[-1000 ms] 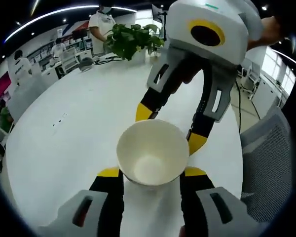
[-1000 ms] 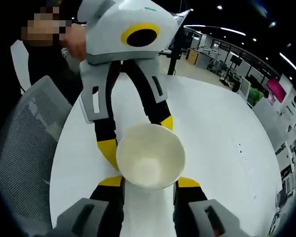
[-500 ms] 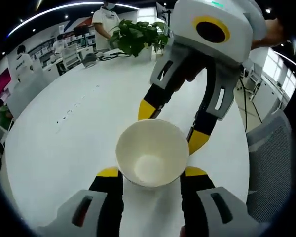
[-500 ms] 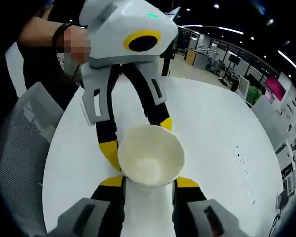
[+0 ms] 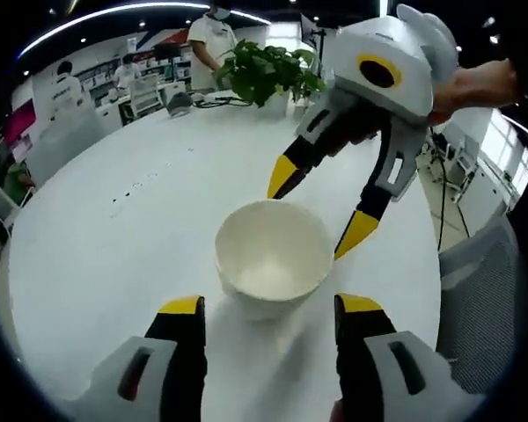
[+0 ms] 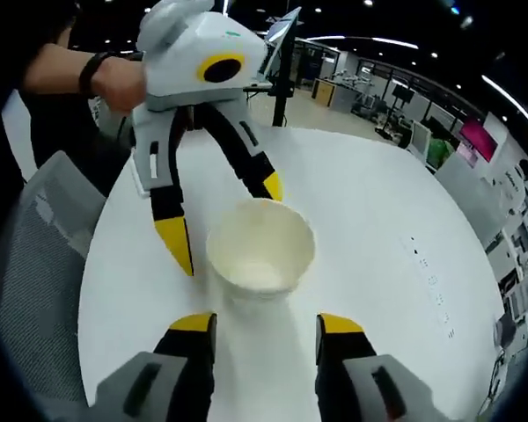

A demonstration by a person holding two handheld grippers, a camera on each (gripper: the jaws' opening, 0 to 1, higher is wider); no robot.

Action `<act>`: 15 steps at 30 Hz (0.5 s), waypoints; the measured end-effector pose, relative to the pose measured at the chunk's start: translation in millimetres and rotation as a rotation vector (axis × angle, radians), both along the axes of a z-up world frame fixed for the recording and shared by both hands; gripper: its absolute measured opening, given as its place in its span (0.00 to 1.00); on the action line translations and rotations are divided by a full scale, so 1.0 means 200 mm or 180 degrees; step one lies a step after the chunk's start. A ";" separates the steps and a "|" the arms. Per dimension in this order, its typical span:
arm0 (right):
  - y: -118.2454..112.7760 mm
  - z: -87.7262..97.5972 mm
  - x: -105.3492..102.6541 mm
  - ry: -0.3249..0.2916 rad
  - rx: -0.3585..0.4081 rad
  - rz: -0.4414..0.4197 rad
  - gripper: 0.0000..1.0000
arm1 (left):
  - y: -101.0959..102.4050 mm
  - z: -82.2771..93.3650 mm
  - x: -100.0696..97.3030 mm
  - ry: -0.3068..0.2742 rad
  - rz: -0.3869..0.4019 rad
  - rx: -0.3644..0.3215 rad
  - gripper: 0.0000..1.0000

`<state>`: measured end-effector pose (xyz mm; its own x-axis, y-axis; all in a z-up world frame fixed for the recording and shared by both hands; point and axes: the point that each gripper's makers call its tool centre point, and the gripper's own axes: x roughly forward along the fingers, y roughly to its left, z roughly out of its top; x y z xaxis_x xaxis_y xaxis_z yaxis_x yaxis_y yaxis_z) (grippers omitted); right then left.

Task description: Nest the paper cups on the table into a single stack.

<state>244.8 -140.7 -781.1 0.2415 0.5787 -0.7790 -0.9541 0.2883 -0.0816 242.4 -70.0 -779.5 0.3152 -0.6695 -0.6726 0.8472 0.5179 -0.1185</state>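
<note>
- Right now my left gripper (image 5: 270, 305) has its jaws spread wide, and the cup (image 5: 274, 256) stands upright on the table (image 5: 114, 255) just ahead of the yellow tips, free of both.
- From the left gripper view, my right gripper (image 5: 321, 208) faces me from the far side of the cup, jaws also apart, one tip at the far rim and the other beside it on the right; I cannot tell whether either touches.
- From the right gripper view, the same cup (image 6: 260, 251) sits just past my right gripper (image 6: 267, 323), whose jaws are spread with a clear gap on each side of the cup.
- Whether the cup is one or several nested, I cannot tell; I see a single white rim and a bare inside.
- A potted plant (image 5: 268, 72) stands at the far edge of the table, with people behind it.
- A grey mesh chair (image 6: 31, 272) stands by the table edge.
</note>
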 end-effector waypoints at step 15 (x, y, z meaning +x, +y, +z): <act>-0.10 0.03 -0.12 0.0092 0.0377 -0.0618 0.49 | 0.16 0.09 -0.15 -0.0086 0.0478 -0.0263 0.62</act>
